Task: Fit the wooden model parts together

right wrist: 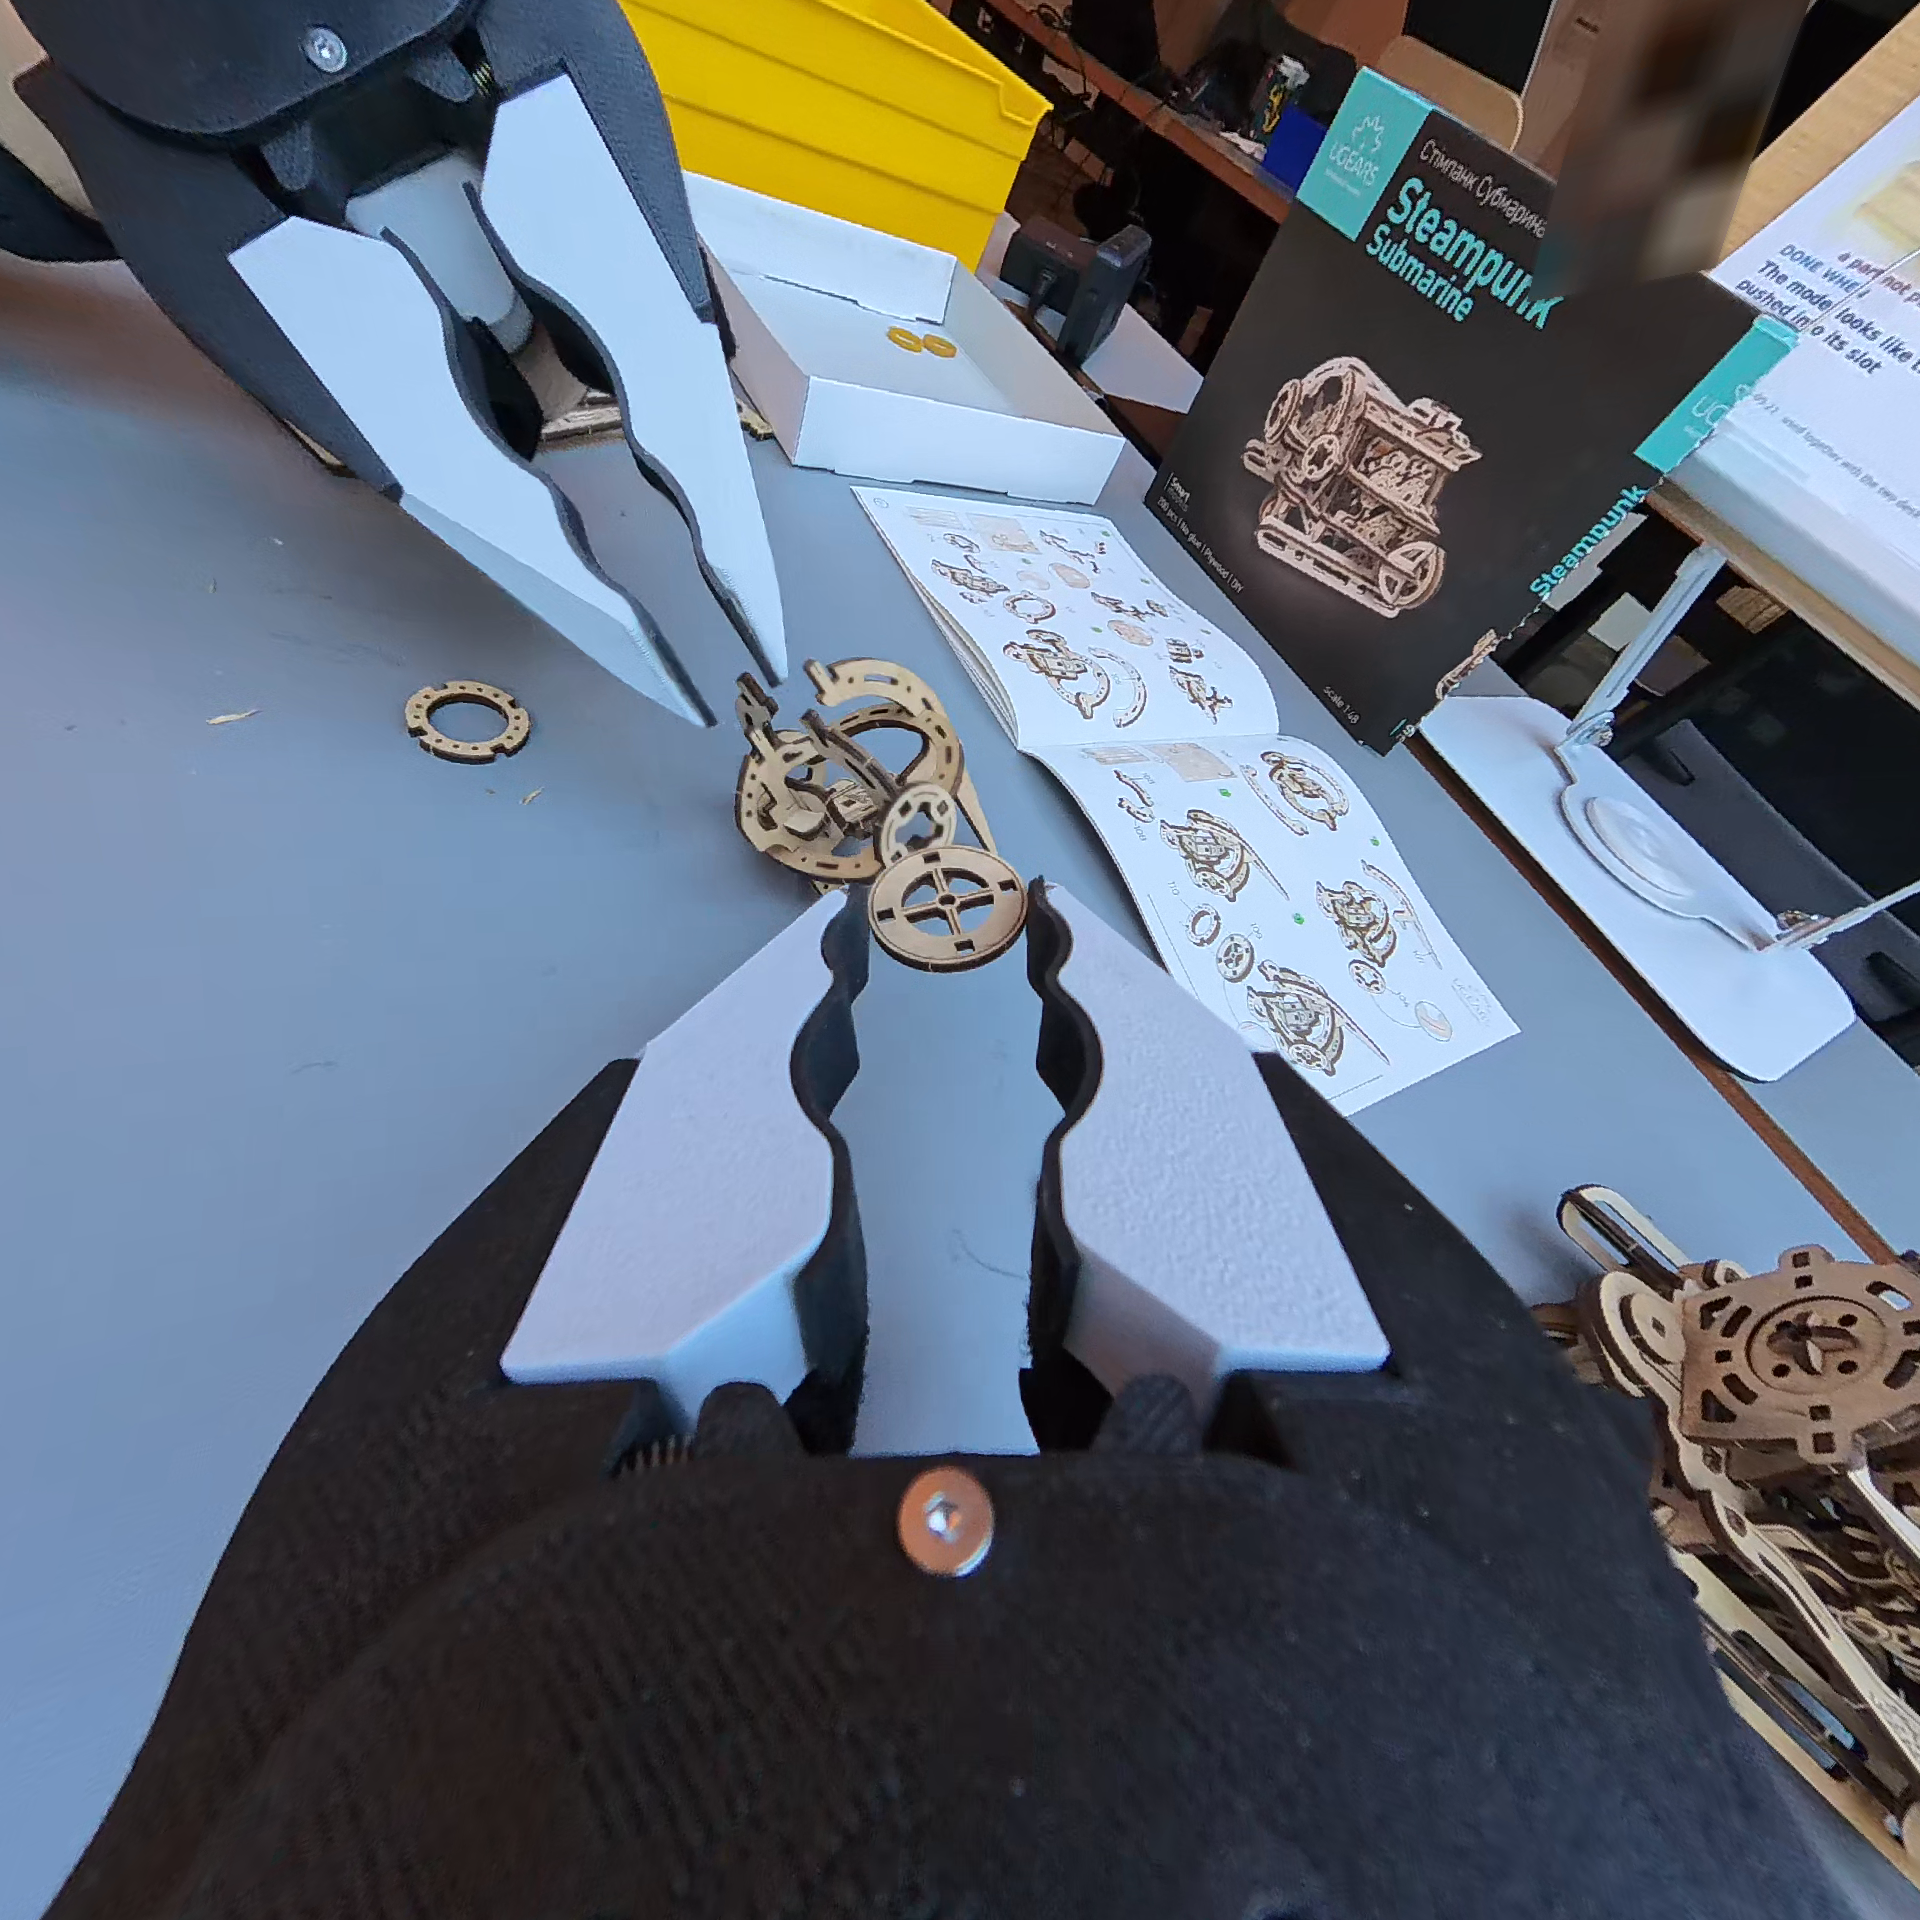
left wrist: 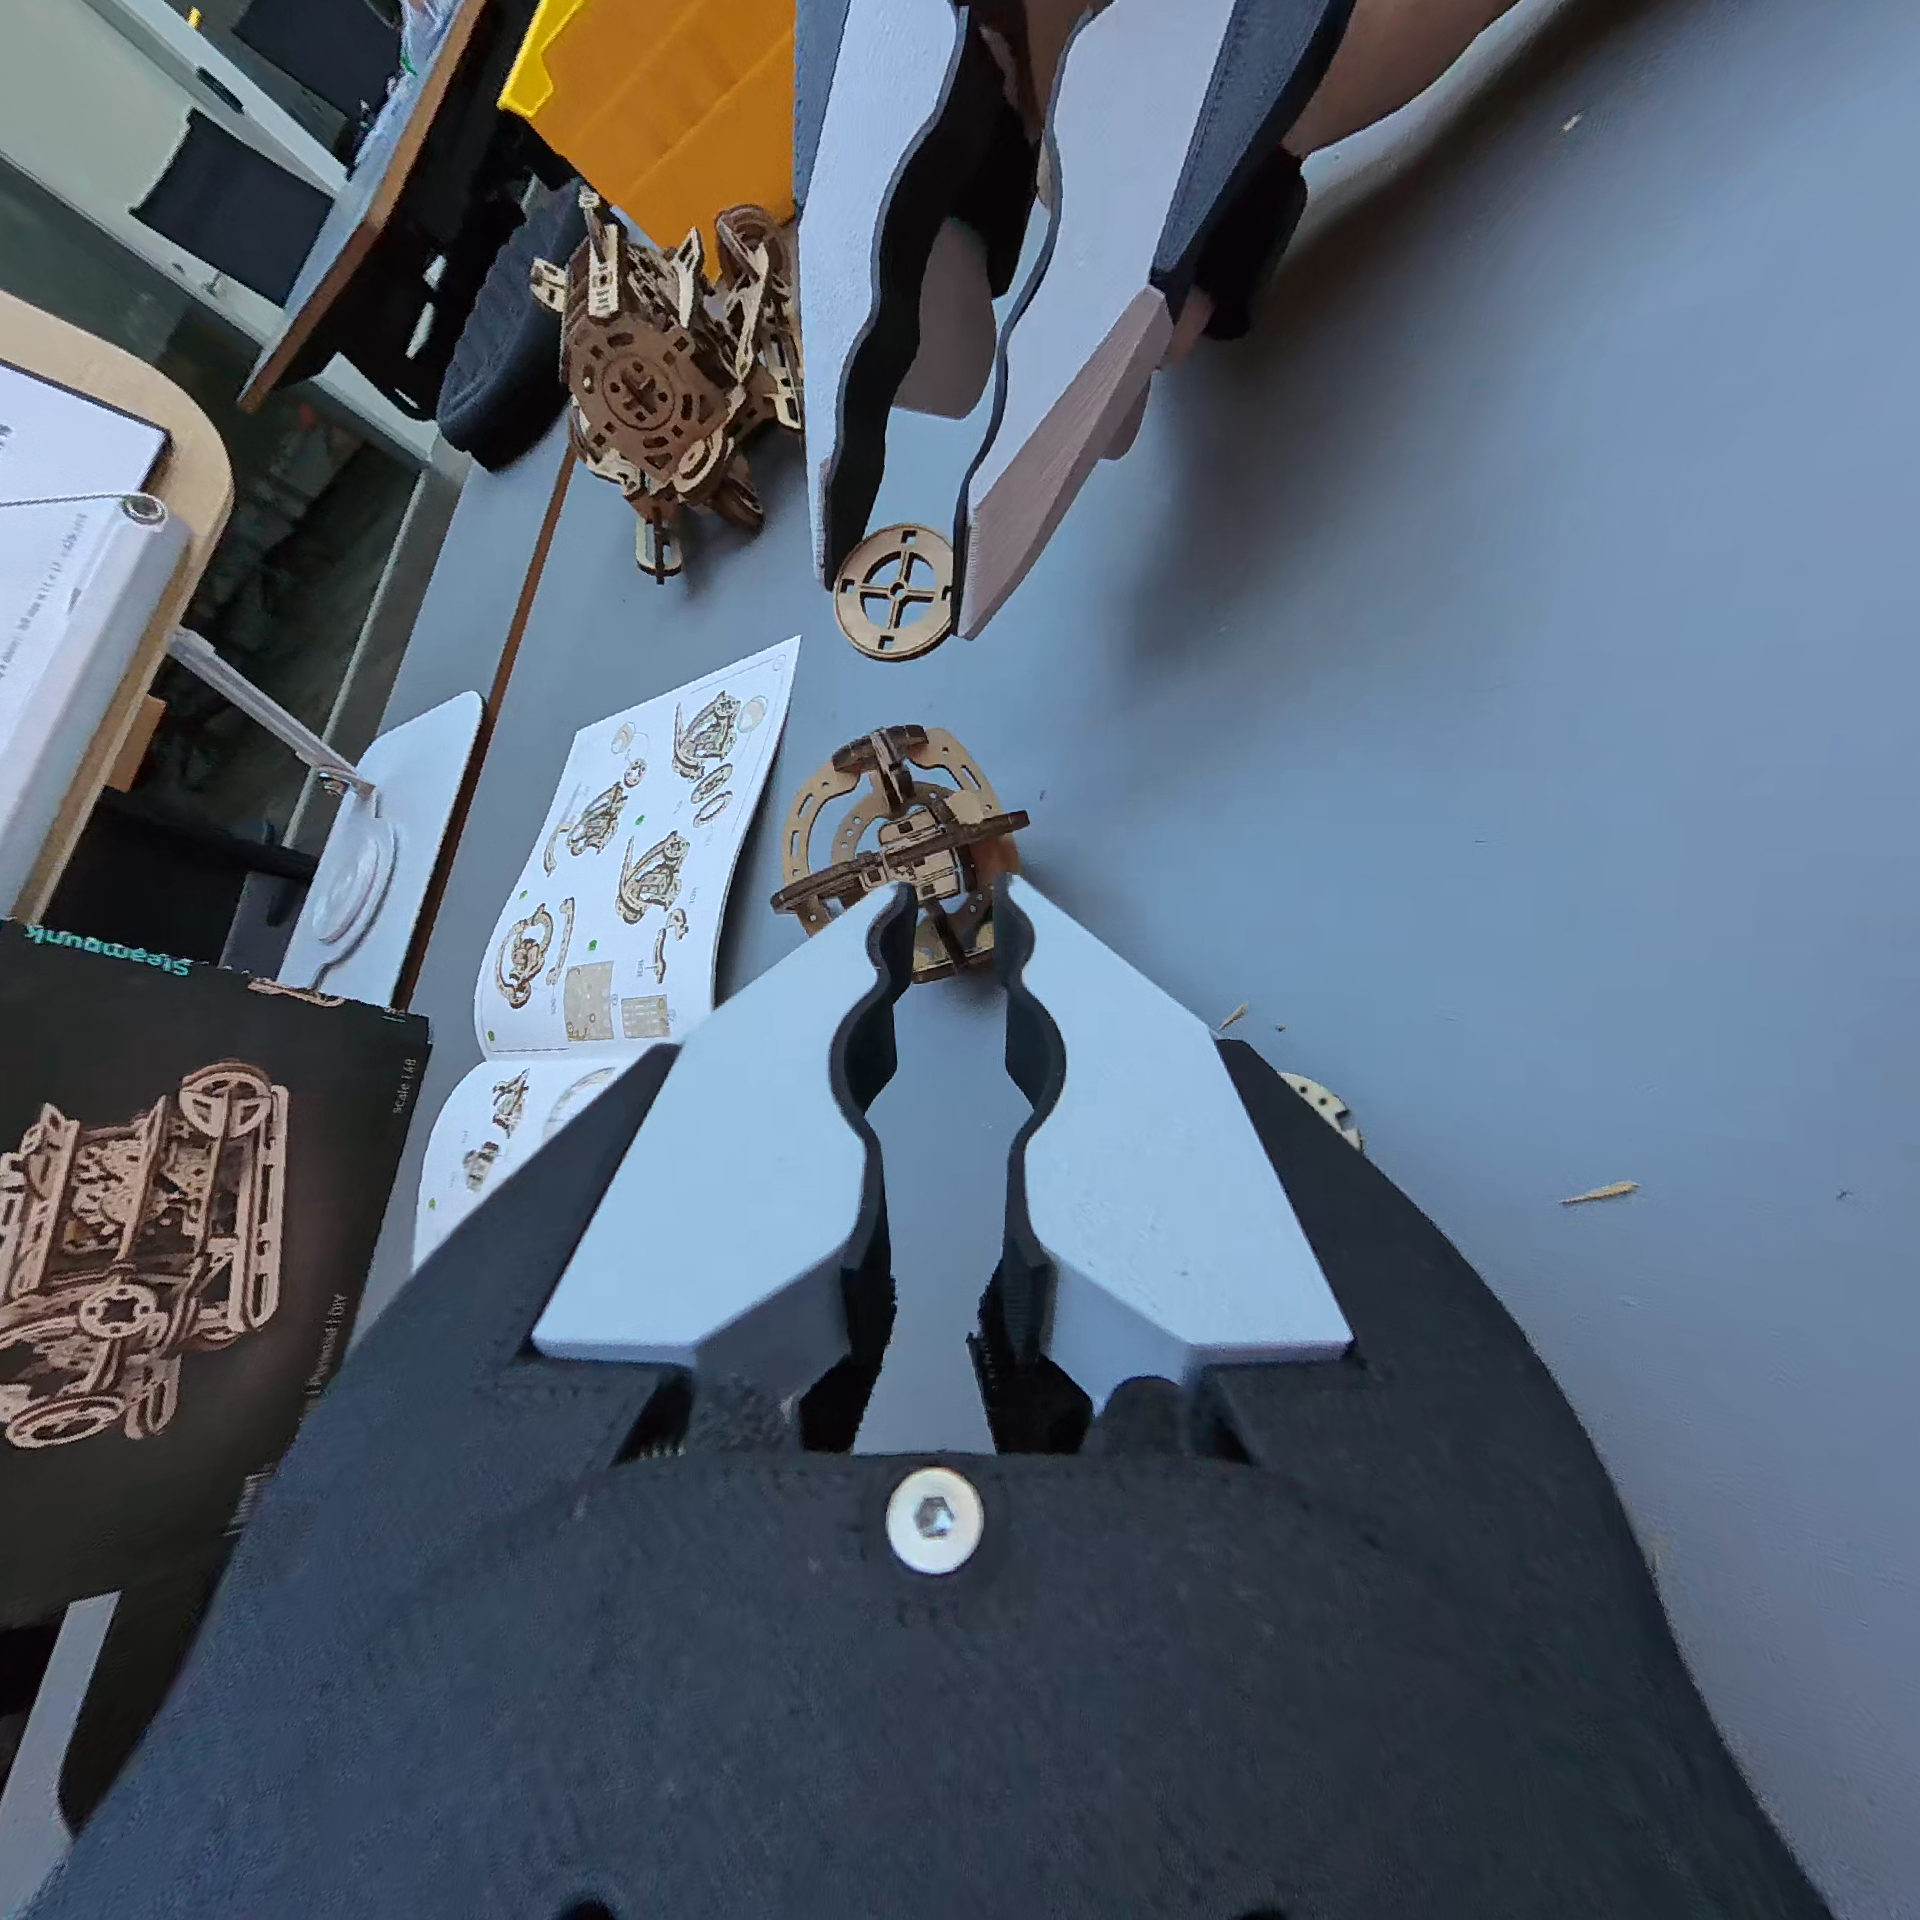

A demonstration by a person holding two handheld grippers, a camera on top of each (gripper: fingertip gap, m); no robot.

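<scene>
A partly built wooden subassembly of curved rings (left wrist: 894, 831) rests on the grey table (left wrist: 1455, 831). My left gripper (left wrist: 956, 899) is shut on its near edge; in the right wrist view it (right wrist: 743, 696) comes down from the upper left onto the subassembly (right wrist: 842, 779). My right gripper (right wrist: 943, 899) is shut on a round spoked wooden disc (right wrist: 945, 909), held by its rim a short way from the subassembly. In the left wrist view the right gripper (left wrist: 899, 597) holds the disc (left wrist: 896, 592) just beyond the subassembly.
A loose wooden ring (right wrist: 468, 720) lies left of the subassembly. An open instruction booklet (right wrist: 1195, 790), the dark kit box (right wrist: 1434, 436), a white tray (right wrist: 914, 364) and a yellow bin (right wrist: 831, 104) lie beyond. A larger built wooden model (right wrist: 1766, 1455) stands at the right. Across from one pair of fingers to the other is roughly 7 cm. My right gripper's tips are some 20 cm from the larger built wooden model (right wrist: 1766, 1455). It turns up in the left wrist view (left wrist: 704, 370) as well.
</scene>
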